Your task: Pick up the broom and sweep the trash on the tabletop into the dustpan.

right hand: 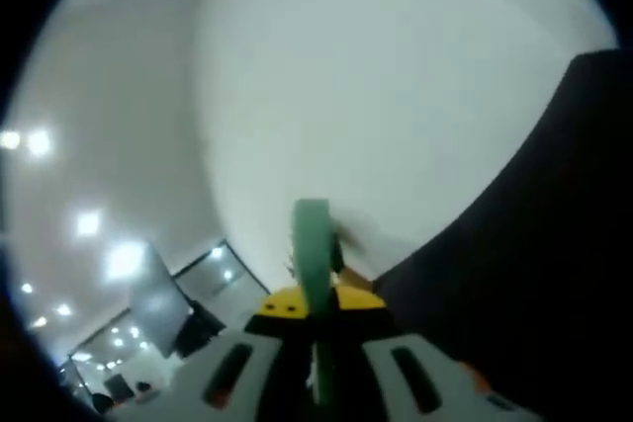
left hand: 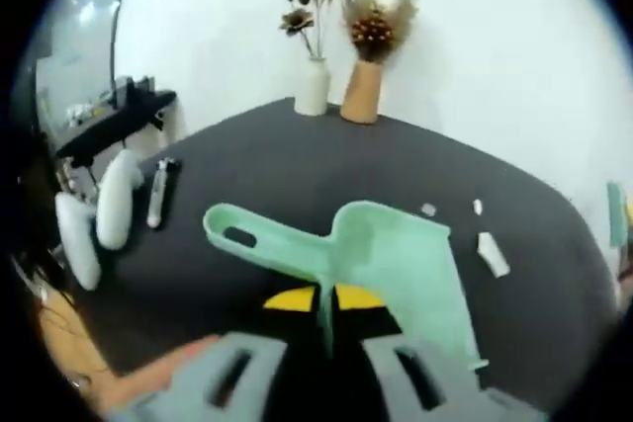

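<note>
While the mint-green dustpan (left hand: 396, 254) rests on the dark tabletop (left hand: 297, 165), left gripper (left hand: 326, 328) pinches its edge; paper scraps (left hand: 492, 252) far right. Right gripper (right hand: 316, 343) clamps green broom handle (right hand: 312, 244), tilted toward wall.

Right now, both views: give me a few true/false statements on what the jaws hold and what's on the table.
1. The left gripper is shut on the green dustpan. True.
2. The right gripper is open. False: its jaws are shut on a green handle.
3. White scraps lie on the dark tabletop beyond the dustpan. True.
4. The two vases lie tipped over. False: both stand upright.
</note>
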{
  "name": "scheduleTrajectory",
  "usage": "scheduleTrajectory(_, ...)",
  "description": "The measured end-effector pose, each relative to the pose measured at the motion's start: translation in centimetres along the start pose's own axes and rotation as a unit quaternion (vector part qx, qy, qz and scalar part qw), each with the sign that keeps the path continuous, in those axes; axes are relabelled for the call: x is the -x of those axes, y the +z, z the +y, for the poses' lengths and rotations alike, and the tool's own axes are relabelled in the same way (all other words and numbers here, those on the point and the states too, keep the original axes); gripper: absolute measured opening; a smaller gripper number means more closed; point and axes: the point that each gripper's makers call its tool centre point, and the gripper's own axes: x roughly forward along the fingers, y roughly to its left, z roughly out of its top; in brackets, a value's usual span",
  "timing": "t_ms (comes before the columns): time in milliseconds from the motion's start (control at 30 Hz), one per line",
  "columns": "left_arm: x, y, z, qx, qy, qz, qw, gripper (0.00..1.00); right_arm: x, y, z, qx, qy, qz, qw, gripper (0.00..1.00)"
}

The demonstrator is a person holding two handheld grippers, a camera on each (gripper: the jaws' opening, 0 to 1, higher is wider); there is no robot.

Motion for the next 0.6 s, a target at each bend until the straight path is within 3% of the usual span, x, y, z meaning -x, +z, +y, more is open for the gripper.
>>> scheduleTrajectory(67, 0.0, -0.3, -0.1, 0.017, -0.019, 0.007, 0.9997, 0.23, 0.0, -0.2, 0.1, -0.001, 0.001, 0.0, 1.0, 0.06)
scheduleTrajectory(133, 0.1, -0.5, 0.2, 0.034, -0.027, 0.007, 0.9991, 0.26, 0.0, -0.3, 0.1, -0.002, 0.001, 0.0, 1.0, 0.06)
scheduleTrajectory(233, 0.3, 0.2, 0.5, 0.084, -0.049, -0.014, 0.9952, 0.29, 0.0, -0.5, 0.3, -0.001, 0.001, 0.001, 1.0, 0.06)
scheduleTrajectory(267, 1.0, 0.2, 0.3, 0.13, -0.063, -0.029, 0.989, 0.3, 0.0, -0.6, 0.4, 0.0, 0.001, 0.002, 1.0, 0.06)
scheduleTrajectory(367, 1.1, 1.1, 1.0, 0.215, -0.092, -0.049, 0.9711, 0.3, -0.2, -0.9, 0.6, 0.006, 0.0, 0.005, 1.0, 0.06)
scheduleTrajectory(600, 0.9, 1.2, 2.3, 0.339, -0.133, -0.086, 0.9273, 0.31, -0.2, -1.1, 0.8, 0.016, 0.0, 0.011, 0.9998, 0.06)
